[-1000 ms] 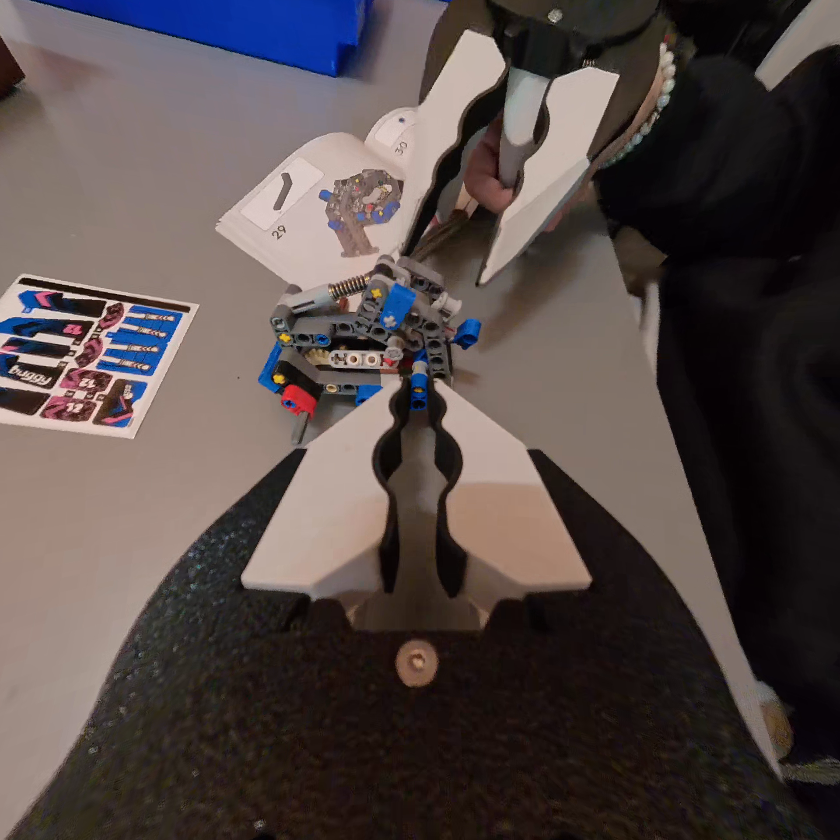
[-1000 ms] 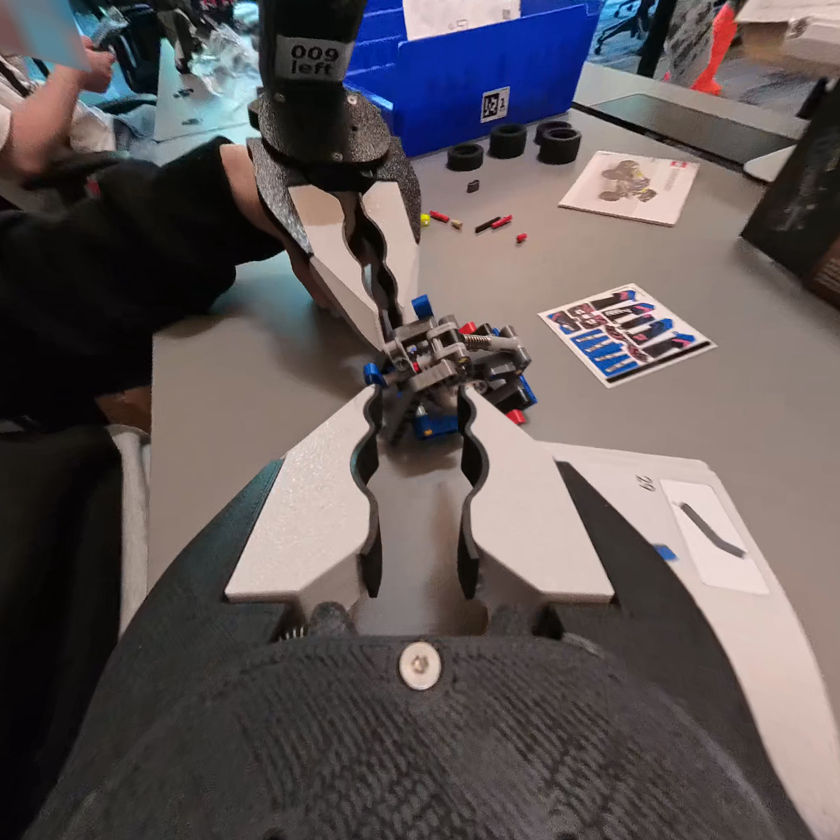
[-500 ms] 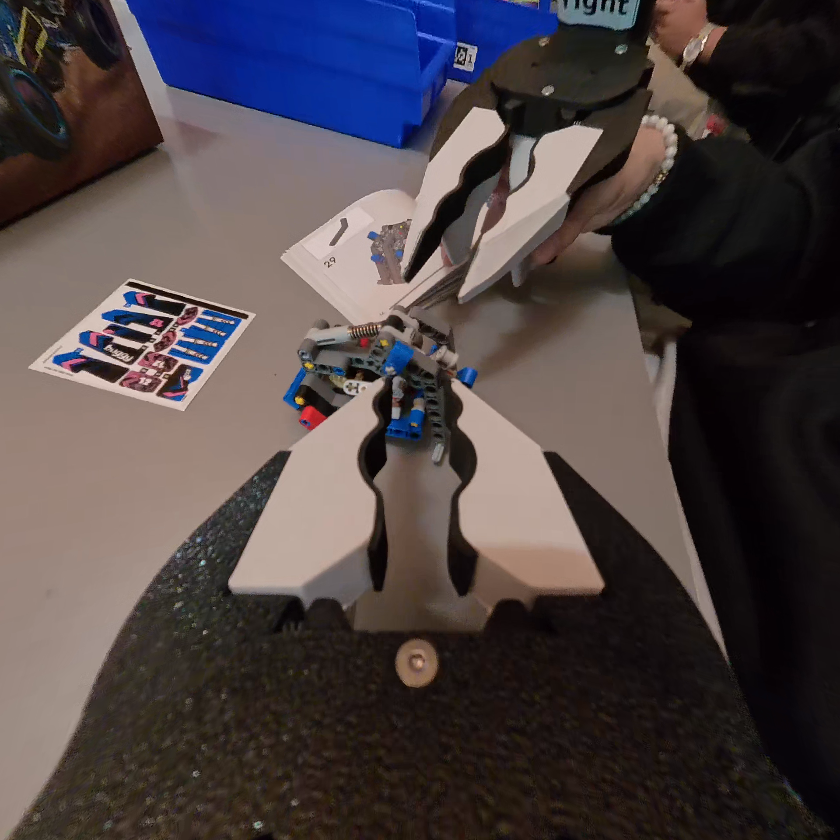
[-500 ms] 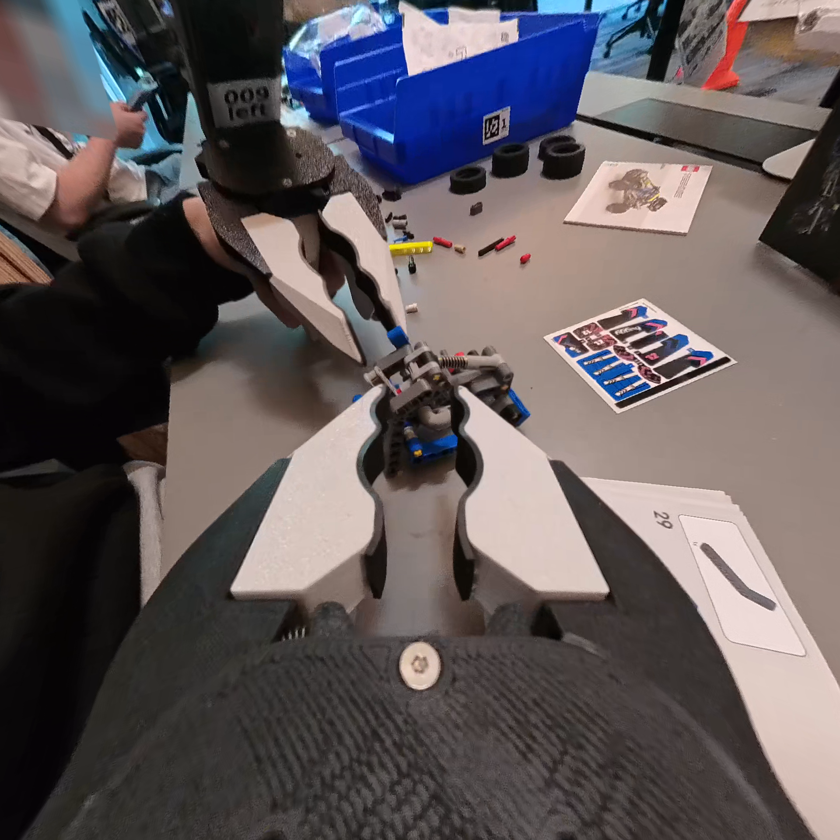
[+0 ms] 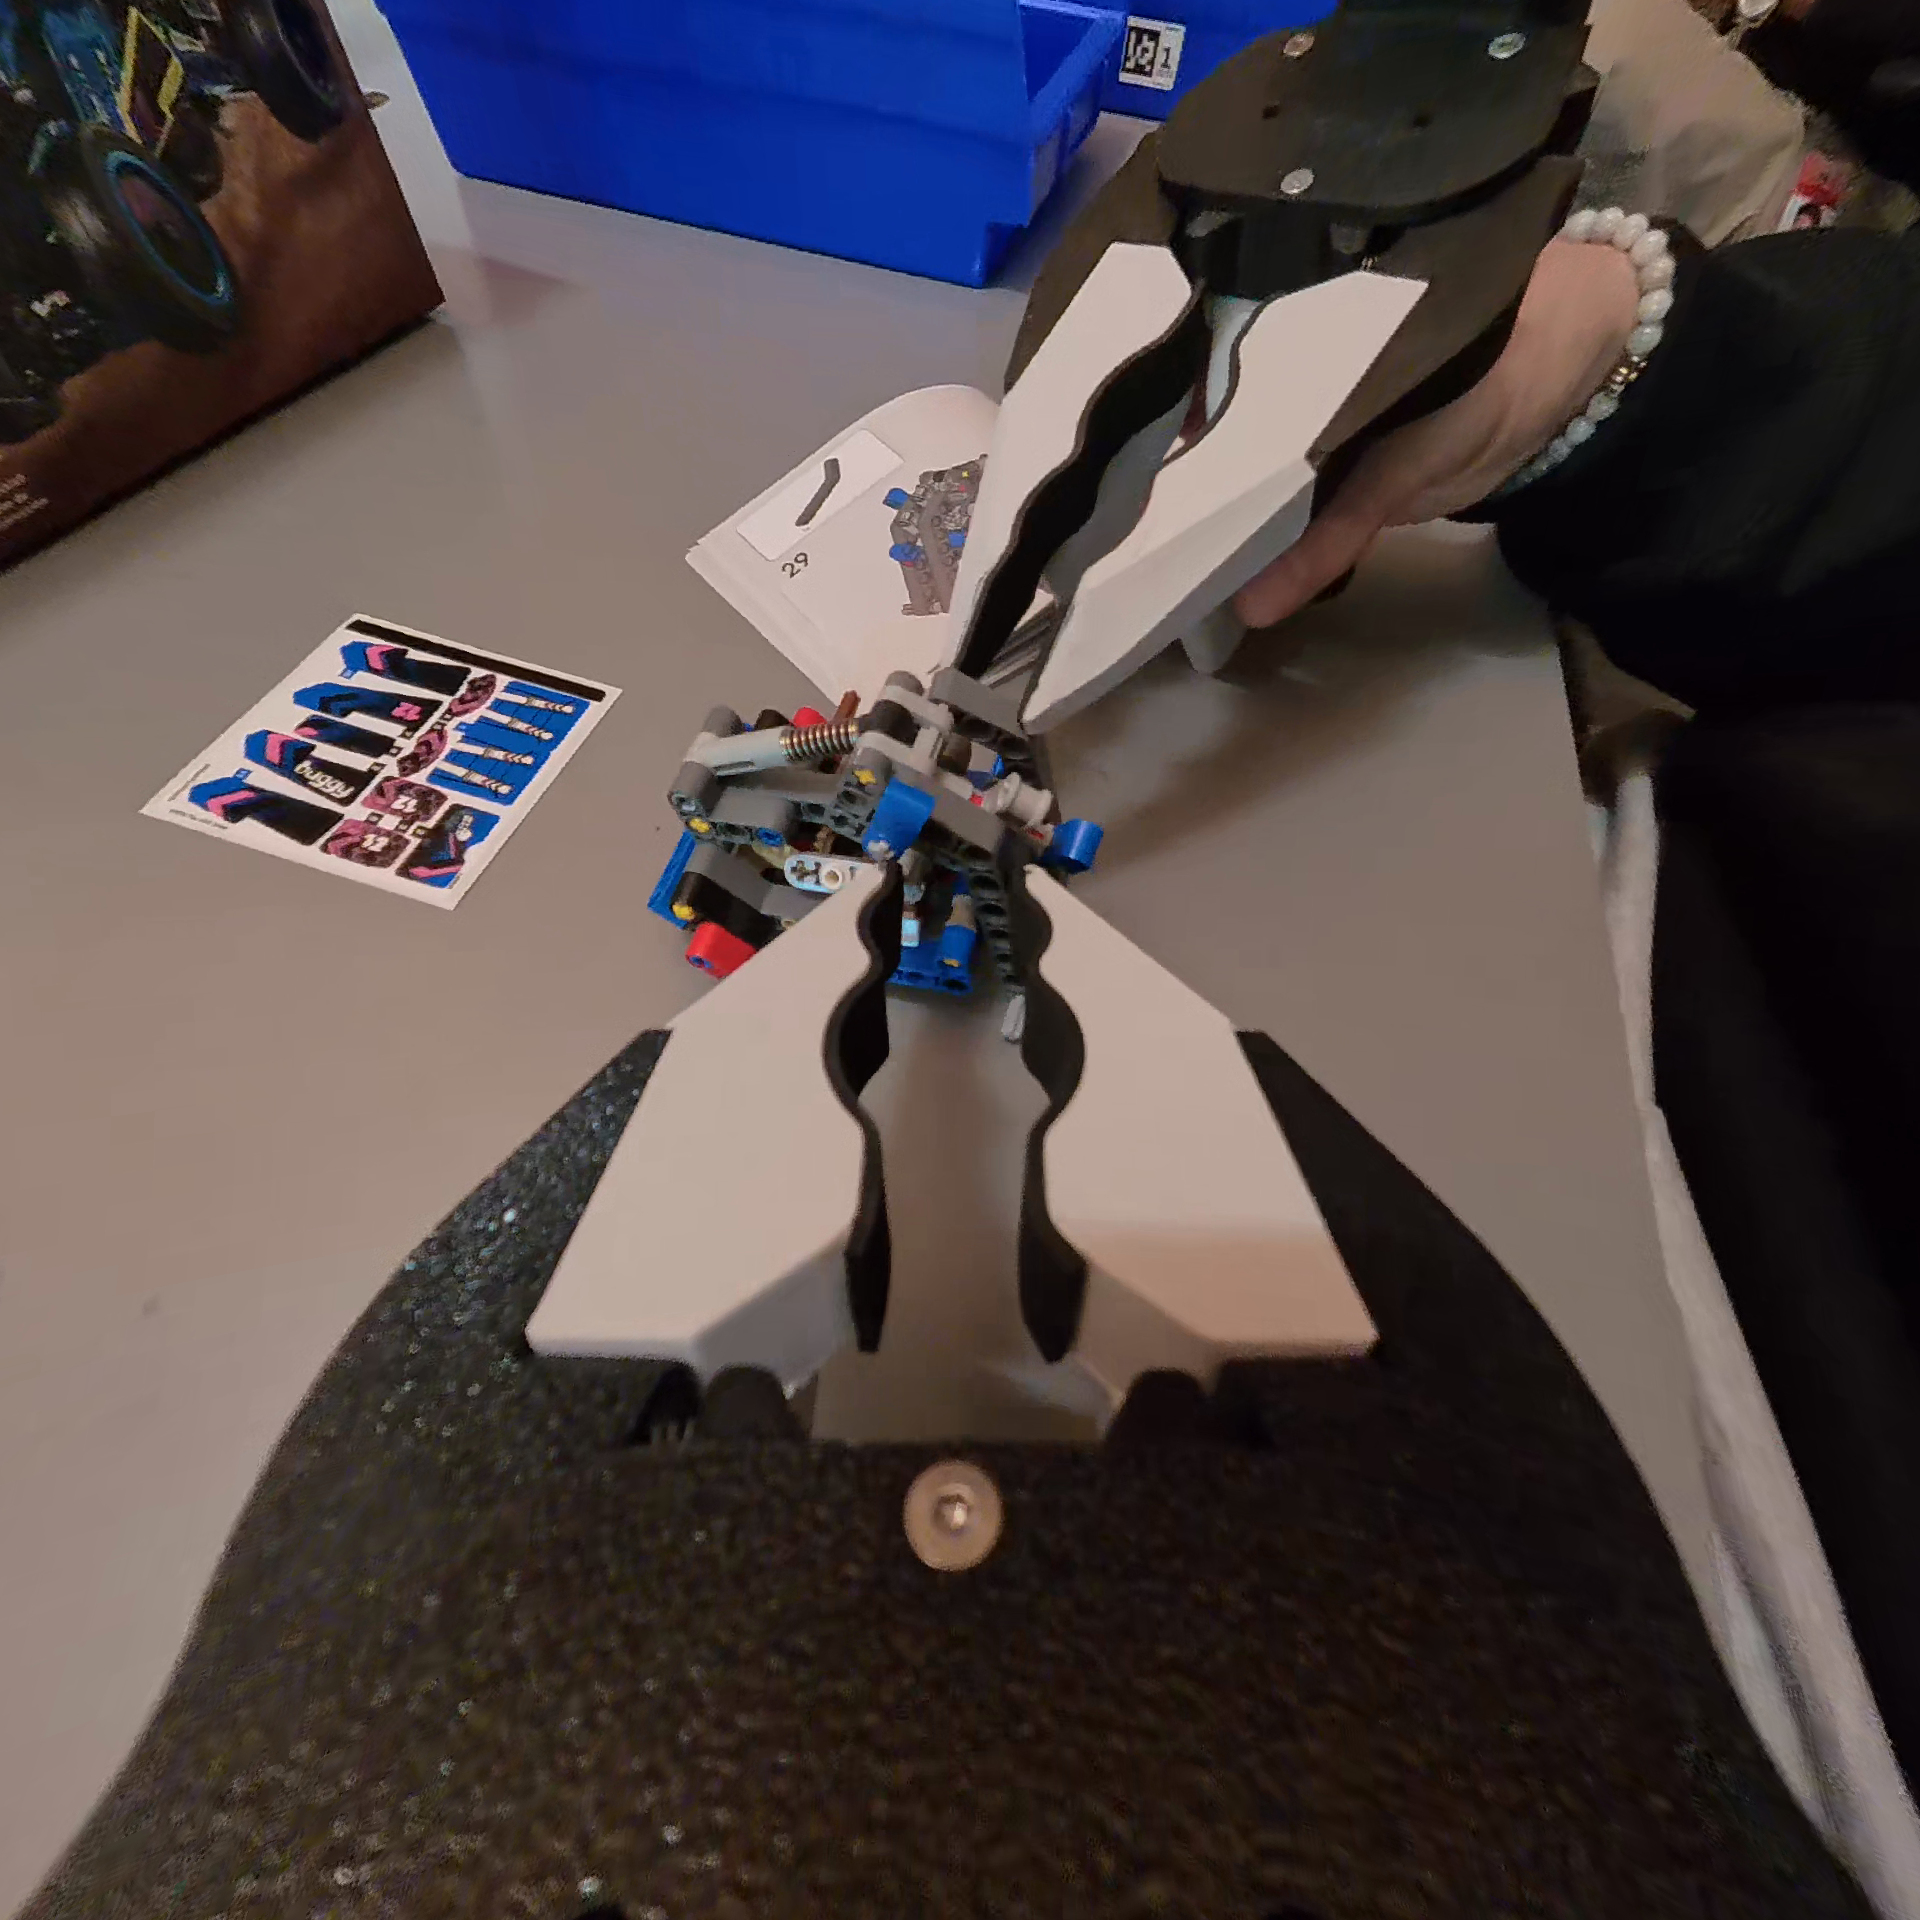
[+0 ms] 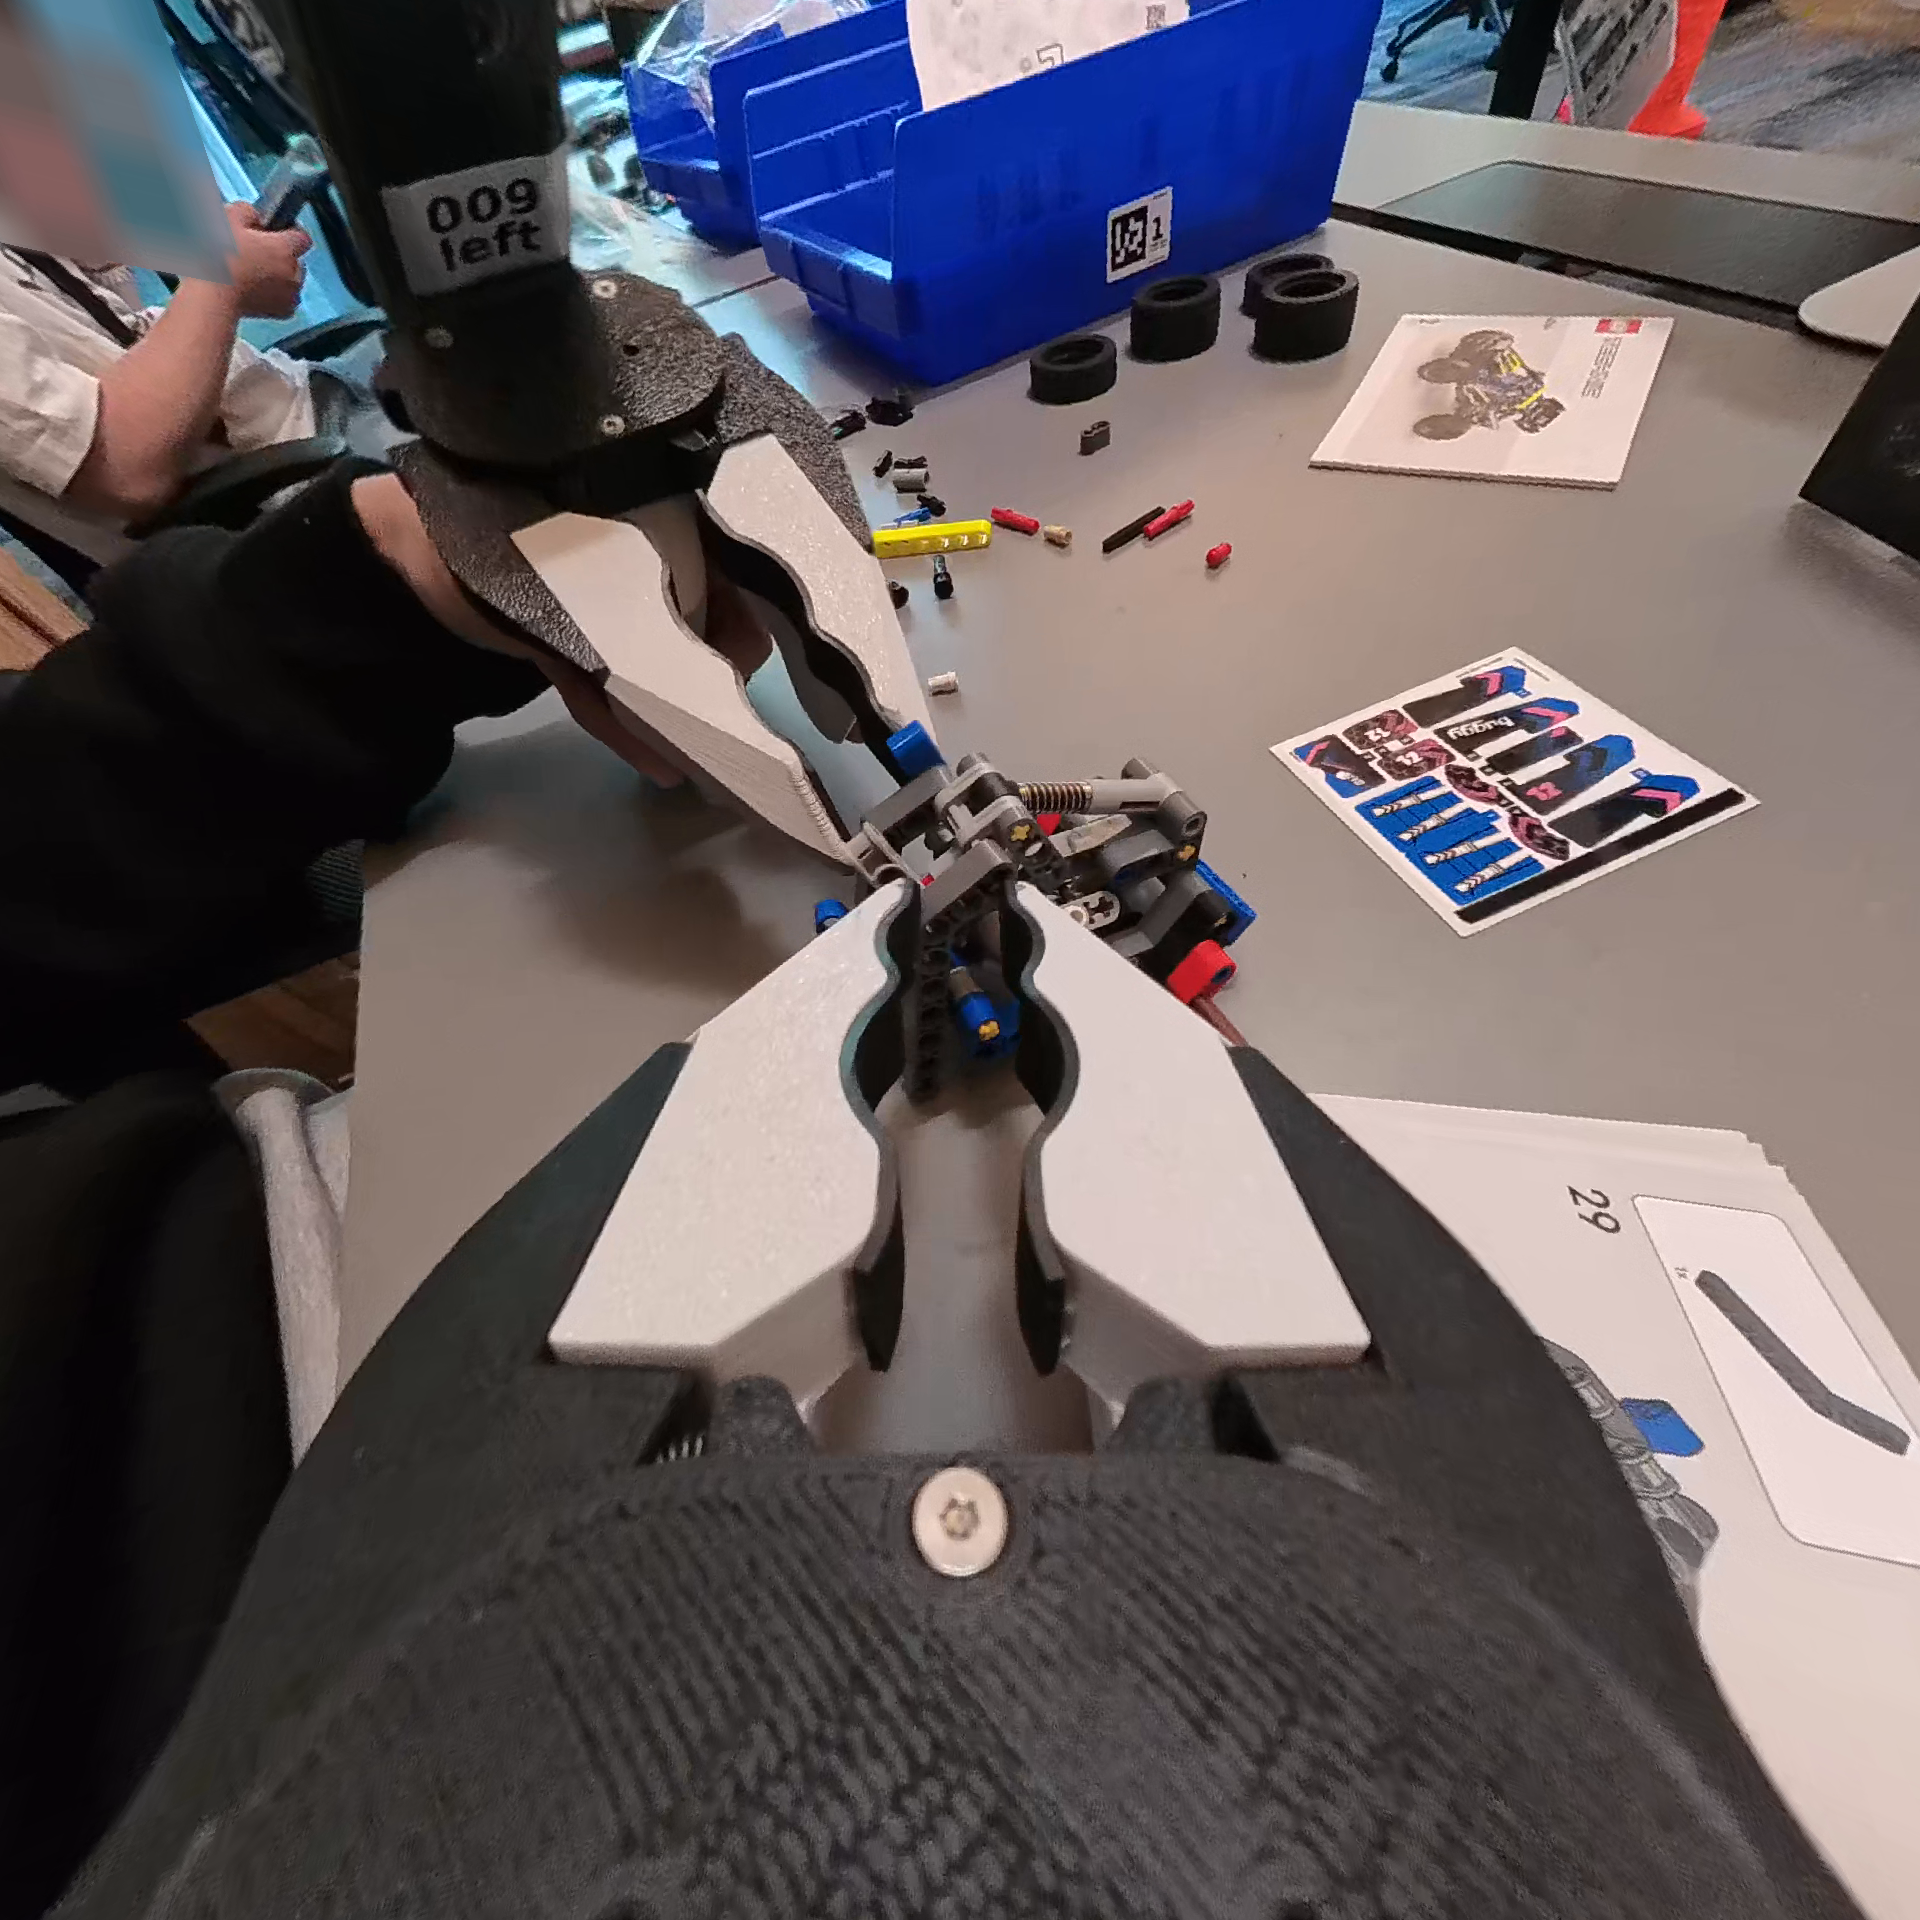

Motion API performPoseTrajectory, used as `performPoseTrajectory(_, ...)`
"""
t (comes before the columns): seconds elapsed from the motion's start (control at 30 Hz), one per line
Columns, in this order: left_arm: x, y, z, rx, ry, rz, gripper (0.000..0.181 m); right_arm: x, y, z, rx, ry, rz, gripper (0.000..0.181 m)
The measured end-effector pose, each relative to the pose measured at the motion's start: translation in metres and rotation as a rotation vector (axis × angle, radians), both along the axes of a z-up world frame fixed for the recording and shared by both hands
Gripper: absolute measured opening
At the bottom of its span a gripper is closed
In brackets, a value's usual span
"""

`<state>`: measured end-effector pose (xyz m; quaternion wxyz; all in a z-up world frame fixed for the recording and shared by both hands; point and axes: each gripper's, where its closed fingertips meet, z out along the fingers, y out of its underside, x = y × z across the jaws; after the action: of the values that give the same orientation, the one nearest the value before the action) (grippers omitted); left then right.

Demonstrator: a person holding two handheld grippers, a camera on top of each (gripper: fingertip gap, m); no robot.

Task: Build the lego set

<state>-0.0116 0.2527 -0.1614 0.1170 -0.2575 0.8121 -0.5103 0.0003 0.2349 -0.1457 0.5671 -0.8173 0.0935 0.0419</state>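
Now the half-built lego chassis [image 5: 873, 821] sits on the grey surface [image 5: 312, 1143] between both claws. Left claw [image 5: 951, 894] nearly closed, pinching the model's near end. Right claw [image 6: 966, 899] enters from 1 o'clock in the left wrist view, narrowly parted around a dark grey angled beam [image 6: 940, 987]; beam's long axis runs along the fingers. Judgement: right claw seats the beam while left braces.
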Motion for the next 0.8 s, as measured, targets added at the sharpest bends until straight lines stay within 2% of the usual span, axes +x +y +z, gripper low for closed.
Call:
performPoseTrajectory(0.13,-0.001,0.005,-0.006,0.059,-0.018,0.033,0.014,0.004,-0.007,-0.001,-0.034,-0.005,-0.022,0.015)
performPoseTrajectory(0.33,-0.011,0.004,-0.011,0.113,-0.024,0.040,0.011,0.004,-0.021,-0.016,-0.209,-0.120,-0.061,0.022)
performPoseTrajectory(0.63,-0.010,0.000,-0.016,0.135,0.003,0.081,0.008,-0.004,-0.012,-0.027,-0.199,-0.115,-0.067,0.005)
performPoseTrajectory(0.8,-0.006,0.000,-0.016,0.188,-0.022,0.135,0.007,-0.002,-0.011,-0.029,-0.210,-0.147,-0.083,0.008)
